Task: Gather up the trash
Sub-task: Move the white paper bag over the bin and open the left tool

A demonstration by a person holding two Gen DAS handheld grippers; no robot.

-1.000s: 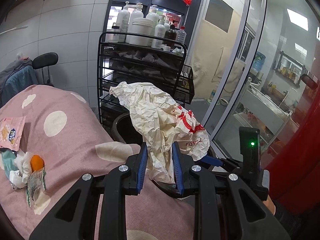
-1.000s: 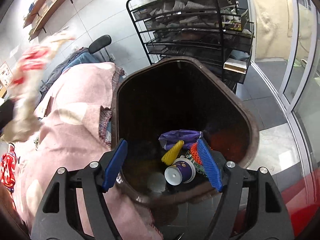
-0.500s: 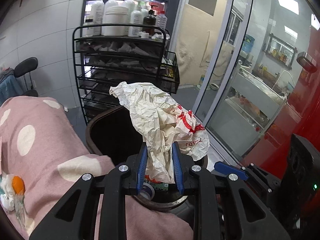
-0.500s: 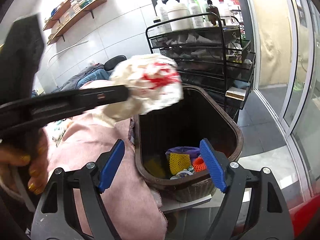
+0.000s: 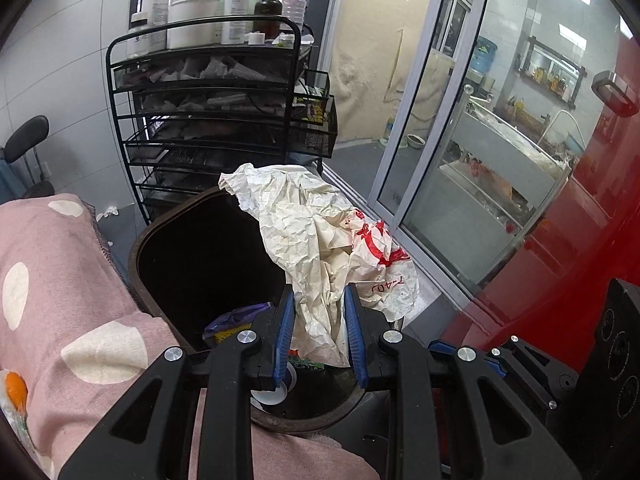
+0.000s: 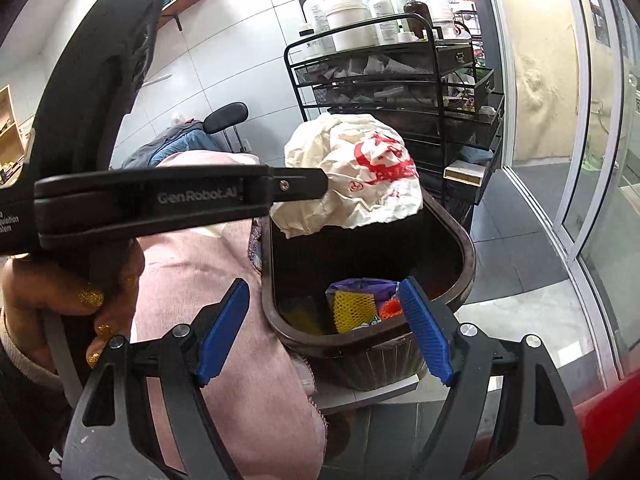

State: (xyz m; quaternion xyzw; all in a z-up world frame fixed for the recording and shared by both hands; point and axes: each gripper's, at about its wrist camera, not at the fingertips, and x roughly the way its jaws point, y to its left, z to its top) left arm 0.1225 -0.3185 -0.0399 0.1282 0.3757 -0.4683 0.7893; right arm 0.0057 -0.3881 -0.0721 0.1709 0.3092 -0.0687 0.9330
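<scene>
1. The left gripper (image 5: 318,328) is clamping a crumpled paper bag (image 5: 328,248) above the bin (image 6: 466,248).
2. The right gripper (image 6: 326,334) is hanging spread wide and empty beside the bin's near rim.
3. Trash (image 6: 354,308) is lying inside the bin.

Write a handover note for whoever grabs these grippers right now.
Left gripper: shut on the crumpled paper wrapper, held above the brown bin.
Right gripper: open, empty, hanging in front of the bin.
Done: yellow foam net, purple wrapper and a cup already lie in the bin.
Left: release the wrapper into the bin, then fetch the scraps on the pink spotted blanket.
</scene>
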